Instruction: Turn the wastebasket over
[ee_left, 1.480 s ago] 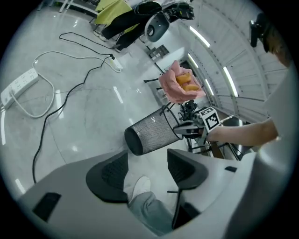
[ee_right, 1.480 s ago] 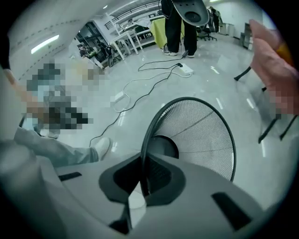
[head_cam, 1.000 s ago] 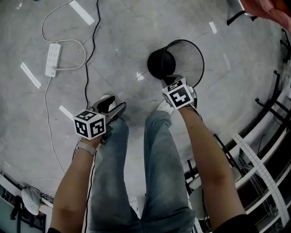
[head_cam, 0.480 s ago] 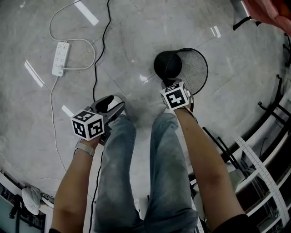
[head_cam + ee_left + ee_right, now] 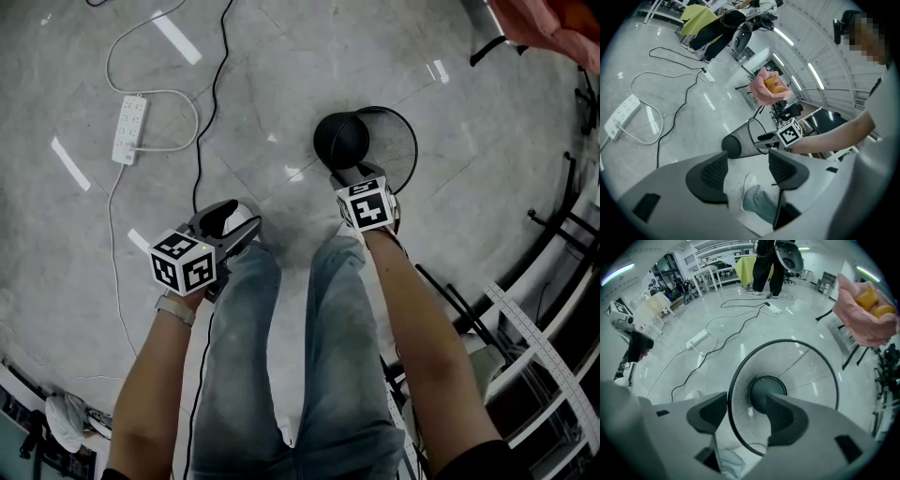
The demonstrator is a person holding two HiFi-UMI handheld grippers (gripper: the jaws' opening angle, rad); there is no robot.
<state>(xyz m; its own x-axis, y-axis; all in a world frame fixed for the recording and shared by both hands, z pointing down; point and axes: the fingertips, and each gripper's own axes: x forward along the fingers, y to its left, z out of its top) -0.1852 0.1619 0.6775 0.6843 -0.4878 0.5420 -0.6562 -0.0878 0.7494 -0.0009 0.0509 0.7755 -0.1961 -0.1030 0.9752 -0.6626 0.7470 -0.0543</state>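
Right tongs (image 5: 352, 174), in the head view, point steeply down at the near rim of the wastebasket (image 5: 392, 142). It is a black mesh one, on its side on the floor (image 5: 281, 75) just ahead of the person's feet, with its solid base to the picture's left and its mouth to the right. The left tongs (image 5: 231, 217) hang well apart from it, beside the left leg.

In the left gripper view those tongs stand wide with nothing between the pads, only a shoe (image 5: 749, 180) beyond.

In the right gripper view the jaws have just been opening and stand wide. The basket's rim runs between the pads, one inside the mouth and one outside, neither pressing.

By my reading the turn is about half done: the basket is tipped sideways, neither upright nor mouth-down.

No brand or readable writing shows; the marker cubes (image 5: 367, 206) carry only black-and-white squares
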